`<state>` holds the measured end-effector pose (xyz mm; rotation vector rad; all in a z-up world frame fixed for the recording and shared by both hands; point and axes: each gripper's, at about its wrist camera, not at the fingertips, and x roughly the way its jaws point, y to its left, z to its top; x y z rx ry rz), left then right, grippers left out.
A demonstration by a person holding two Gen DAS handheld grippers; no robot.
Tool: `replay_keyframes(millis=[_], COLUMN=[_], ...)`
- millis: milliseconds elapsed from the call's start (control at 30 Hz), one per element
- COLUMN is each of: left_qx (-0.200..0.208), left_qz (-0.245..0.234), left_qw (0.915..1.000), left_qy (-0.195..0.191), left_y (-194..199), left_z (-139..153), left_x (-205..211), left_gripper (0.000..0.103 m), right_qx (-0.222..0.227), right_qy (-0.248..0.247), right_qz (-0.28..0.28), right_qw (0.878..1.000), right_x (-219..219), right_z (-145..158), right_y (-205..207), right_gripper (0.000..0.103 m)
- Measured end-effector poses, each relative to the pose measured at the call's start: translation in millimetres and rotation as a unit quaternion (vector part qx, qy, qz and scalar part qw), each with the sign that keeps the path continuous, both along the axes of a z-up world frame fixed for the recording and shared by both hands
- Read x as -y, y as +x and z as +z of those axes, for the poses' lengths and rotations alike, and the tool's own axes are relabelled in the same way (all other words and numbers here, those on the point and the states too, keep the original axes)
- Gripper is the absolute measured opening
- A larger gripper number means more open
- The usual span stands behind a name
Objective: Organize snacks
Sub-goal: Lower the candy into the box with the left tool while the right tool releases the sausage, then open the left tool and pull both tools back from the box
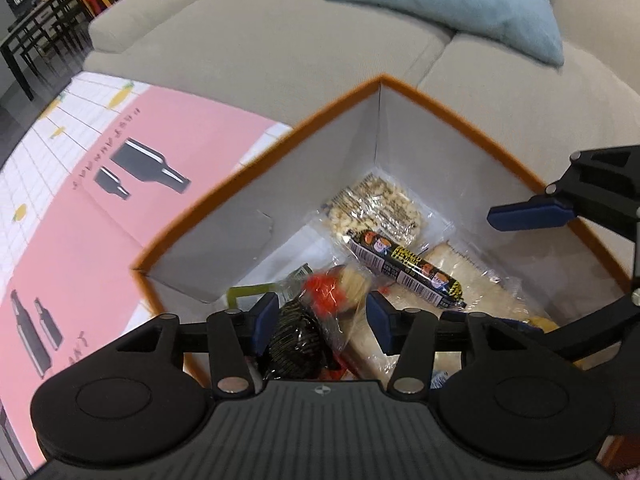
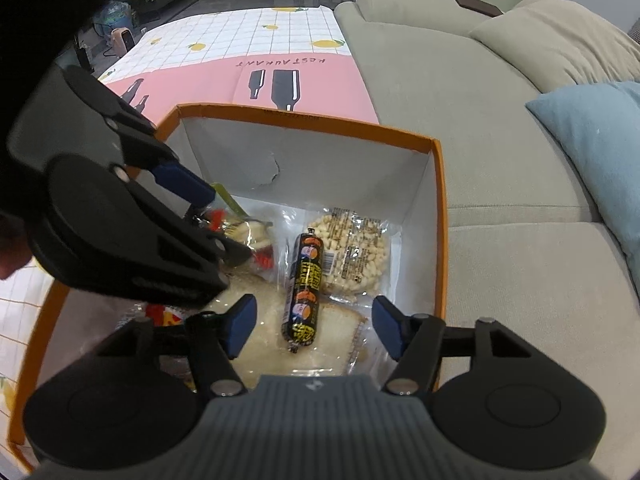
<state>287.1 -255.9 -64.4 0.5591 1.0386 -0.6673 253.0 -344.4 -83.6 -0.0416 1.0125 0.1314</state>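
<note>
Hovering over orange-rimmed box (image 2: 438,216) on sofa (image 2: 500,184): both hand-held grippers open. Left hand-held gripper (image 1: 322,322) straddles clear snack pack (image 1: 340,294), pads apparently off it, likely just dropped. Right hand-held gripper (image 2: 312,326) empty above sausage stick (image 2: 305,286) lying in box, likely placed likewise.

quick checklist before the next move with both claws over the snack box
1. Left claw let go of the clear snack pack with red print: cannot tell; its pads stand apart with the pack between them, contact unclear.
2. Right claw empty: ok, open above the black and yellow sausage stick, nothing between its pads.
3. Snacks inside the orange-rimmed box: ok; the sausage stick, puffed snack pack and bread pack all lie on its floor.
4. Claws apart from each other: ok, a gap shows in the right wrist view.
5. Box wall sound: not ok, a tear shows in the inner lining.
</note>
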Motion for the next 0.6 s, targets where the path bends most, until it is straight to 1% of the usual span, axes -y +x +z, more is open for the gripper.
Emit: replay_keyframes(millis=[67,133,200,300,333,400,467,600], left_qx=[0.016,0.038,0.065,0.100,0.114,0.140,0.166,0.210], left_qz=[0.003,0.010,0.021,0.039,0.047,0.061,0.076,0.095], left_qw=[0.9998,0.9992,0.9976,0.9938,0.9918,0.9871,0.9815,0.9707], left_qy=[-0.007,-0.012,-0.013,-0.028,-0.034,-0.046,-0.058,-0.068], left_y=[-7,-15,-26,-46,-54,-68,-85,-118], left_z=[14,29,46,73,83,102,119,140], left_x=[-8,-16,-26,-47,-54,-68,-82,-103], left_gripper=[0.060,0.060,0.060,0.060,0.060,0.060,0.060,0.065], right_qx=[0.003,0.009,0.022,0.047,0.059,0.086,0.114,0.168], right_qy=[0.001,-0.002,-0.010,-0.017,-0.019,-0.022,-0.023,-0.020], right_qz=[-0.001,-0.001,-0.003,0.001,-0.001,-0.006,-0.012,-0.032], right_qw=[1.000,1.000,1.000,0.999,0.998,0.996,0.993,0.985], right_x=[-2,-6,-12,-21,-25,-32,-39,-53], right_z=[7,16,29,50,57,74,91,118], right_y=[-4,-9,-15,-28,-34,-47,-61,-93], right_gripper=[0.069,0.078,0.080,0.082,0.085,0.088,0.088,0.093])
